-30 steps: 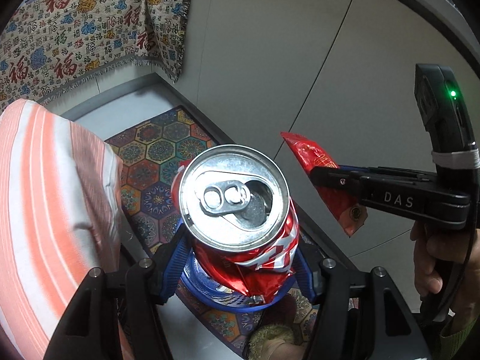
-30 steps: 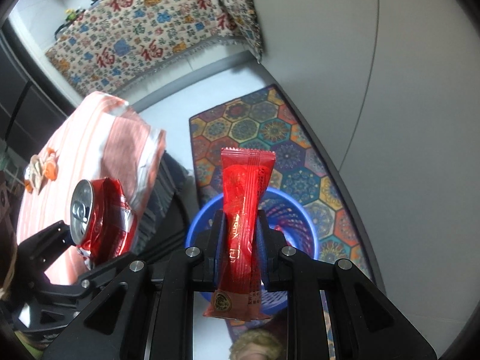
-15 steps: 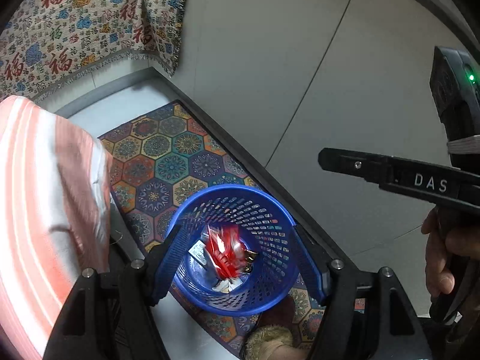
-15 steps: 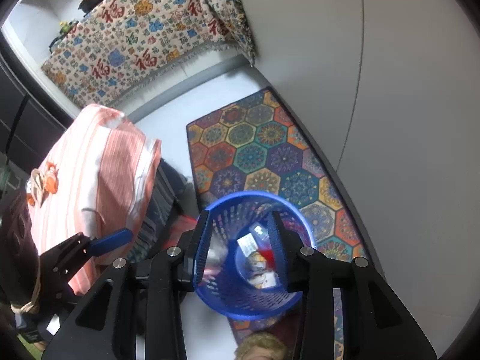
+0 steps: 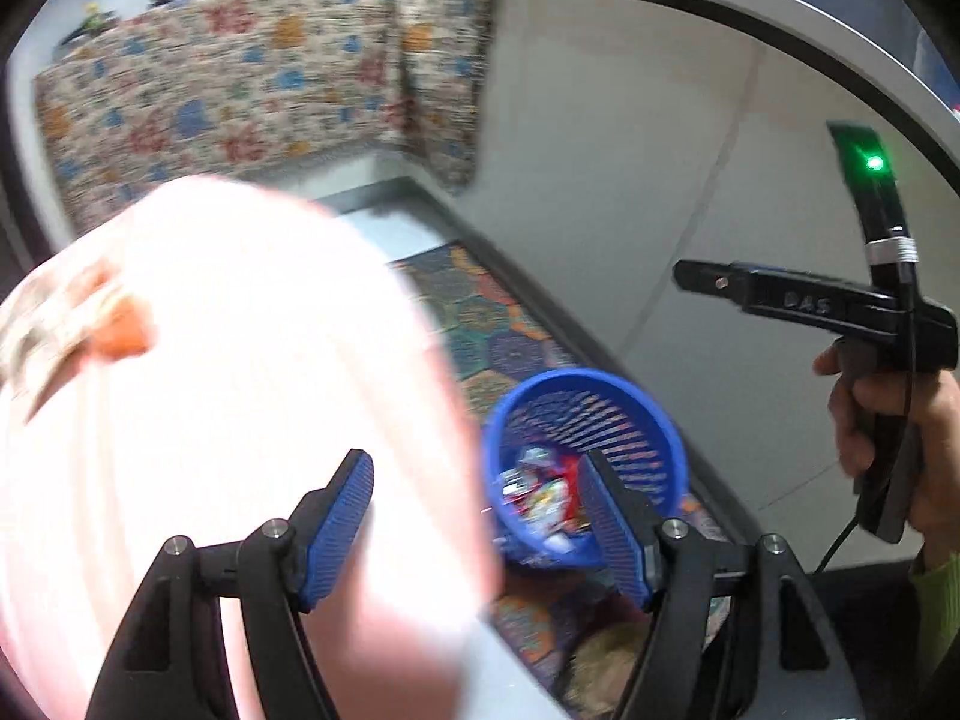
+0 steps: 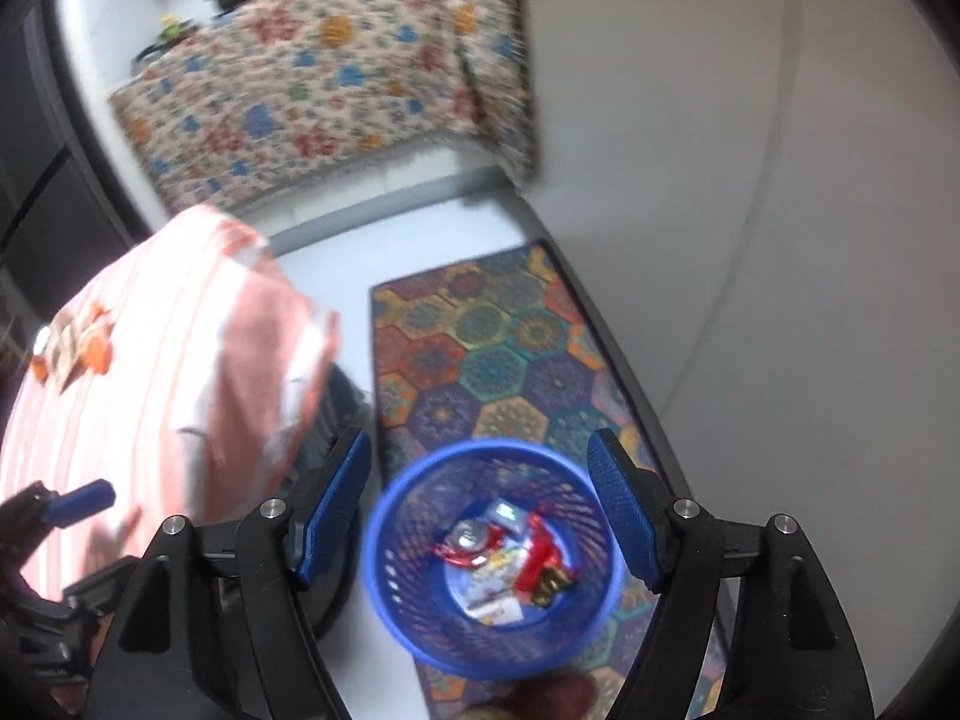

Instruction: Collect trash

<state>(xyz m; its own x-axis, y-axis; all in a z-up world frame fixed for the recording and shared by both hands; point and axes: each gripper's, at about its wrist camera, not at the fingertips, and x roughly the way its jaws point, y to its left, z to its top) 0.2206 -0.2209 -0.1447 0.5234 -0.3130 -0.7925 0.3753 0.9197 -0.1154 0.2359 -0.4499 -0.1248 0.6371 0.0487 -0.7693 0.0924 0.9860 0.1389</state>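
A blue mesh basket (image 6: 408,570) stands on the floor below my right gripper (image 6: 480,450). The gripper's jaws are opening and nothing is between them. Inside the basket lie a crushed red can (image 6: 471,540), a red wrapper (image 6: 534,558) and other scraps. My left gripper (image 5: 477,474) is open and empty, over the edge of the pink striped tablecloth (image 5: 210,390), with the basket (image 5: 576,375) to its right. In the left wrist view a hand (image 5: 888,420) holds the right gripper, whose dark fingers (image 5: 750,291) point left above the basket.
Orange and pale scraps (image 6: 72,348) lie on the pink cloth at the far left. A colourful hexagon rug (image 6: 492,348) runs under the basket beside a white wall (image 6: 720,180). A flower-patterned cloth (image 6: 324,78) covers furniture at the back.
The left gripper let go of the red can and the right let go of the red wrapper; both now lie in the basket. The left gripper has swung left over the pink cloth.
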